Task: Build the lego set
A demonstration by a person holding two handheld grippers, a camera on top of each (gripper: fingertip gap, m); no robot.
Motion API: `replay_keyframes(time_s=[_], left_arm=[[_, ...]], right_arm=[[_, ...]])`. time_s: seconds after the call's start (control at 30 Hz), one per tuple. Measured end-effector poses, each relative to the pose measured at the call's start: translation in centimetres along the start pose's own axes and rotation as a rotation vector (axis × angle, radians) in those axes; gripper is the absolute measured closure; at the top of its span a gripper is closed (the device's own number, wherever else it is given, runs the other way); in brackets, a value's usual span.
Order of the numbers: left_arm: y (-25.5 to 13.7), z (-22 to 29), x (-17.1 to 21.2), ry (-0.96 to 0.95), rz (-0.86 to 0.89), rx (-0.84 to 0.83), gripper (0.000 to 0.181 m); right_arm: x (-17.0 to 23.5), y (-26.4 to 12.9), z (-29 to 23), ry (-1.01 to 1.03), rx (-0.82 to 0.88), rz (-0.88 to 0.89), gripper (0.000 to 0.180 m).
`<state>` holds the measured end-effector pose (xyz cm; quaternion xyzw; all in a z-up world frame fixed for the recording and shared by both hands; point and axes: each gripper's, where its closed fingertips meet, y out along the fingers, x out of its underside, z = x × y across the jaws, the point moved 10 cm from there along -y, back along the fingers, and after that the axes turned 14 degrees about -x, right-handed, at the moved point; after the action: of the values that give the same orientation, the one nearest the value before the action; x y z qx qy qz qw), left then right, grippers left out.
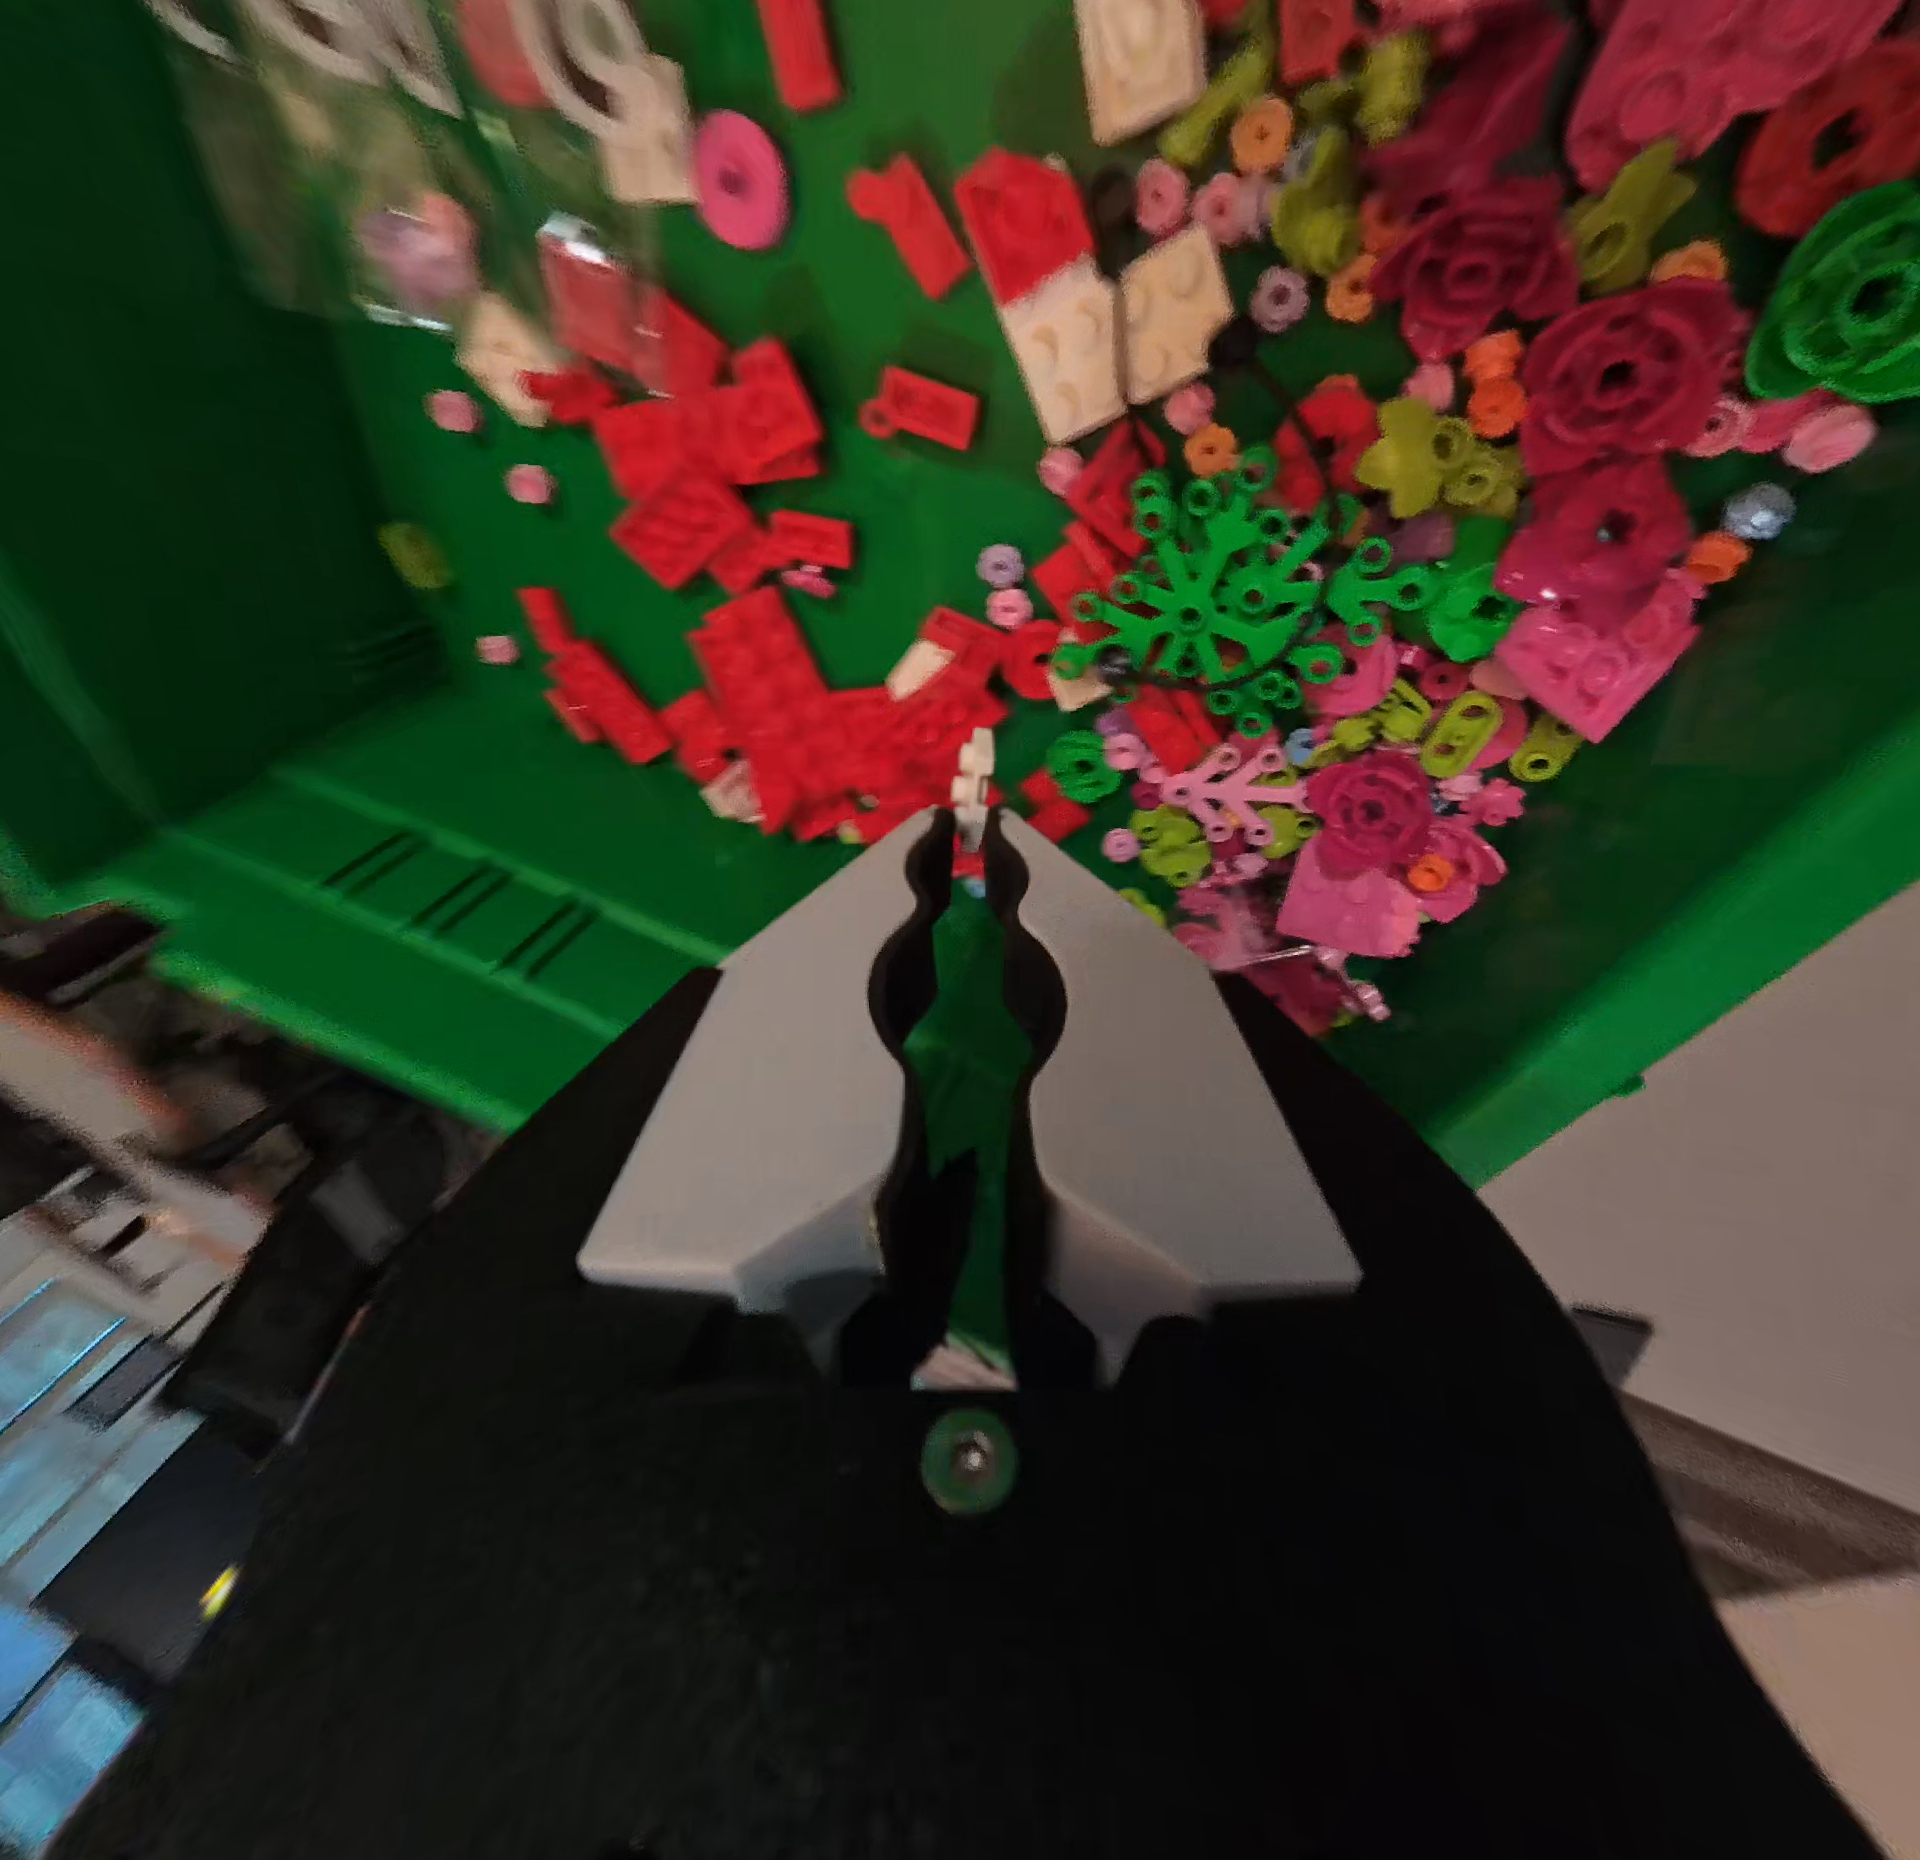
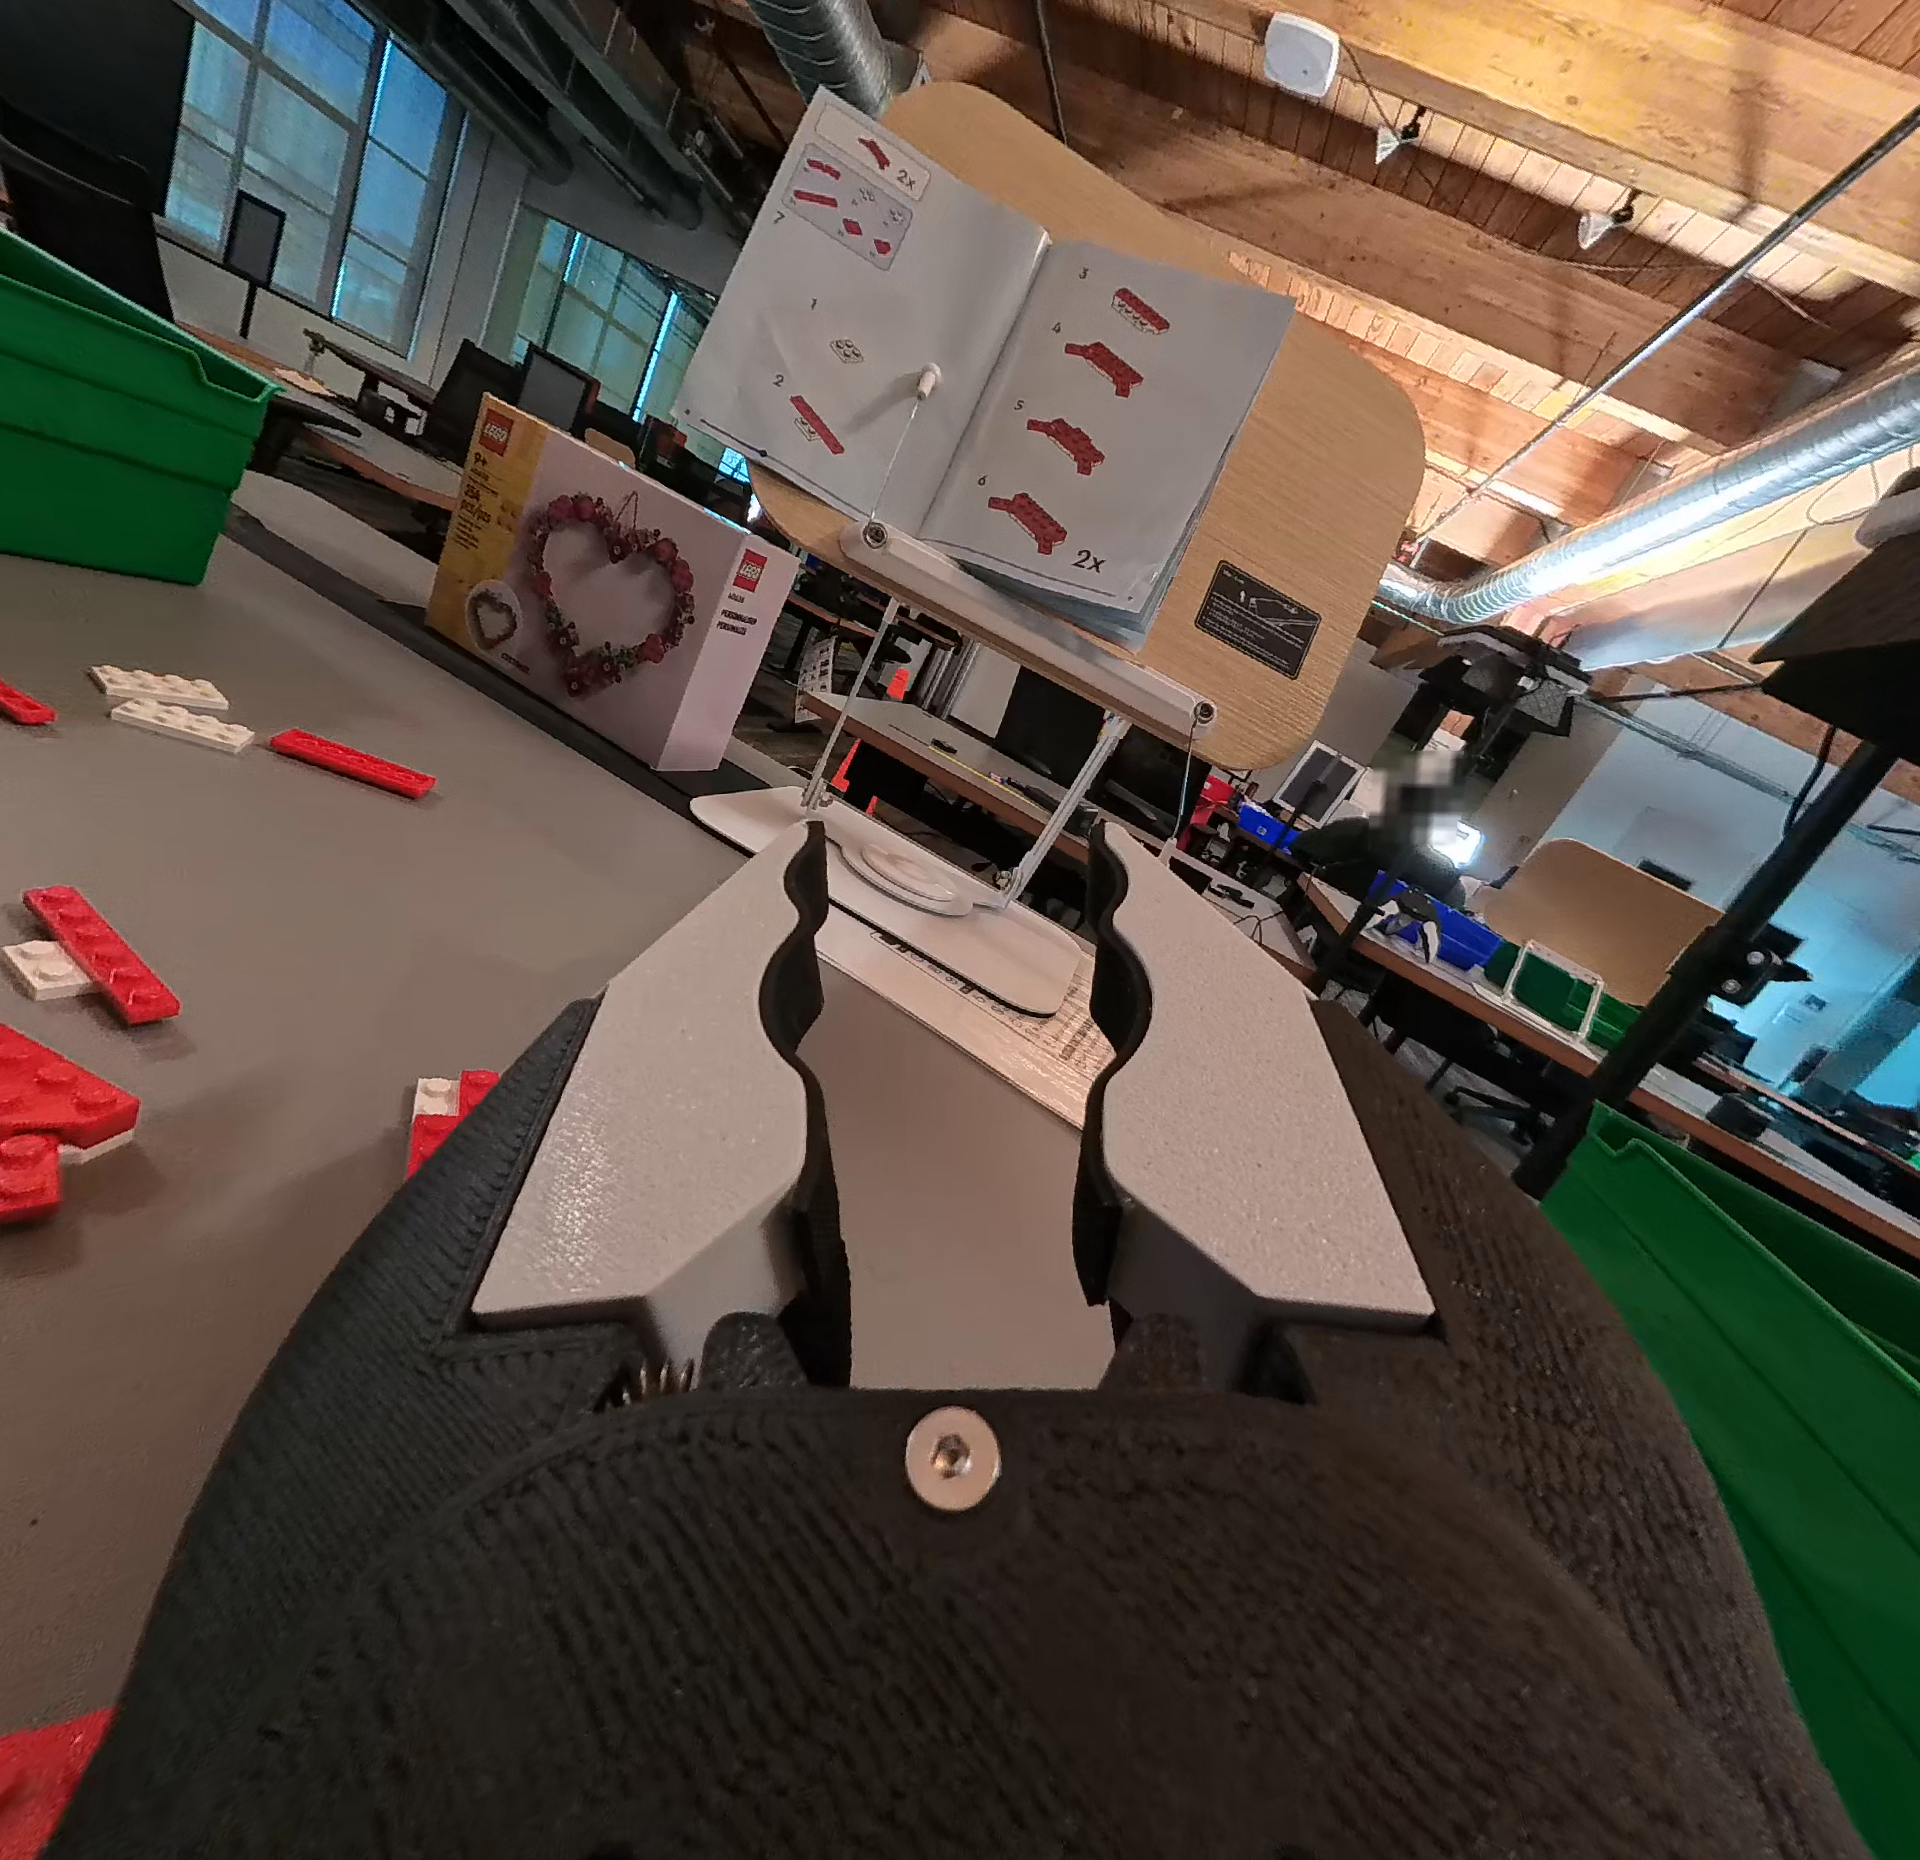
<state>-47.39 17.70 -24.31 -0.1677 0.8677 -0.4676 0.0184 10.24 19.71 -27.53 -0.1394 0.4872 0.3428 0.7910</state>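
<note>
Left gripper: grey-and-black two-finger gripper (image 1: 969, 823), jaws closed down to a sliver, pinching a small white lego piece (image 1: 974, 784) at the very tips.
White piece axis: long axis runs forward along the fingers, sticking out past the tips over the bin; exact shape too small to tell.
Container: deep green plastic bin (image 1: 436, 937), seen from above; view blurred toward the upper left.
Bin contents, left: loose red flat plates (image 1: 717, 522) scattered and heaped, with a few white plates (image 1: 1117, 340) farther back.
Bin contents, right: dense pile of dark pink rose-shaped pieces (image 1: 1621, 376), lime green bits, small orange and pale pink rounds, and a bright green branching leaf piece (image 1: 1195, 595) lying on top.
Under the tips: the near edge of the red heap lies directly beyond the held piece.
Right gripper: matching gripper (image 2: 956, 854), jaws well apart, nothing between them; hovers low over the grey tabletop (image 2: 416, 927).
Ahead of right gripper: white book stand (image 2: 935, 875) with a wooden backboard, holding an open instruction booklet (image 2: 987, 387).
Table, left: a lego box with a heart wreath picture (image 2: 613, 605); long red plate (image 2: 351, 763), two white plates (image 2: 171, 704), and part-built red-and-white assemblies (image 2: 62, 1114) near the left edge.
Table edges: a green bin (image 2: 104, 428) far left, another green bin (image 2: 1766, 1395) at lower right.
</note>
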Motion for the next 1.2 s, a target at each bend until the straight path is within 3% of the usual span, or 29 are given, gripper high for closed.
replay_keyframes(time_s=[0.03,0.2,0.3,0.4,0.53,0.67,0.9,1.2], left_arm=[[-1.0,-0.5,-0.4,-0.007,-0.007,-0.071,0.176],[-8.3,-0.5,-5.5,0.03,0.061,-0.365,0.177],[-12.4,1.7,-10.2,0.011,0.224,-0.422,0.177],[-14.0,4.9,-14.7,0.007,0.392,-0.399,0.177],[-12.8,9.1,-19.3,0.039,0.516,-0.308,0.177],[-11.0,11.5,-22.4,-0.081,0.633,-0.099,0.177],[-8.0,12.4,-24.2,-0.031,0.565,-0.254,0.176],[-7.0,13.0,-25.0,-0.05,0.47,-0.23,0.175]], right_arm=[[0.0,0.0,0.0,0.0,0.0,0.0,0.131],[0.0,0.0,0.0,-0.001,-0.001,0.001,0.131],[0.0,0.0,-0.1,-0.004,-0.004,-0.001,0.131],[0.0,0.0,-0.1,-0.007,-0.008,-0.003,0.132],[0.0,0.0,-0.1,-0.001,-0.008,0.002,0.132],[0.0,-0.1,0.1,0.01,-0.002,0.008,0.132],[0.0,-0.1,0.1,0.015,-0.003,0.011,0.132],[0.0,-0.1,0.0,0.01,-0.015,0.01,0.132]])
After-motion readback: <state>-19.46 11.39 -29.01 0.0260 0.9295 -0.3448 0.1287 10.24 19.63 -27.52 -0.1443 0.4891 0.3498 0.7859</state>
